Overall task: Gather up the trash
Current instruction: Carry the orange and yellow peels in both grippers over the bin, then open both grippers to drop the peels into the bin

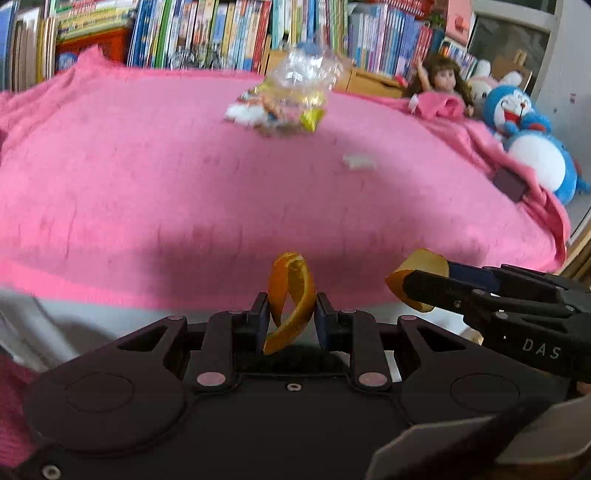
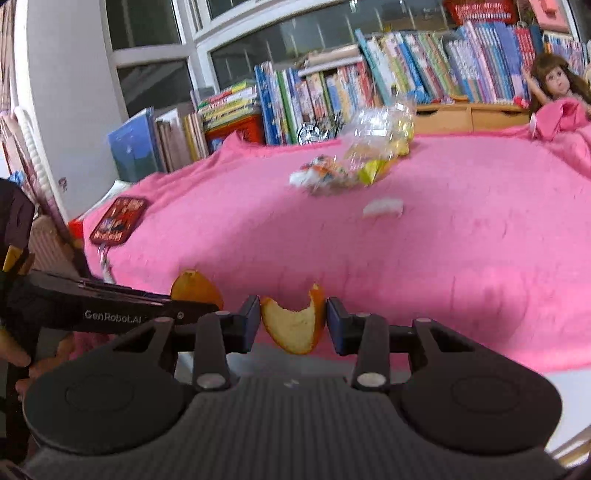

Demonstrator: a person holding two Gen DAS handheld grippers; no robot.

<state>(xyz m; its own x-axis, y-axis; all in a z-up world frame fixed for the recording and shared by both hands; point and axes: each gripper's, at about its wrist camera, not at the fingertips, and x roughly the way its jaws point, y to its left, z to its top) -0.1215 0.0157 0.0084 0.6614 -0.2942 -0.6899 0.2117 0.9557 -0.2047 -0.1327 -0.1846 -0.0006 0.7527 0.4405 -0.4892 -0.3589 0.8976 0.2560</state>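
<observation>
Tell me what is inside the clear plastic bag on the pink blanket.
The clear plastic bag holds colourful wrappers and a yellow packet; blur and crumpling hide anything else.

The right gripper (image 2: 293, 321) fingers pinch an orange peel (image 2: 295, 326) over the pink blanket (image 2: 443, 266), clear trash bag (image 2: 365, 155) beyond.

A bag (image 1: 291, 96) is lying far back on the blanket (image 1: 147, 177), a scrap (image 1: 358, 161) lying nearer; books (image 1: 221, 33) are standing behind, toys (image 1: 517, 122) sitting right.
</observation>
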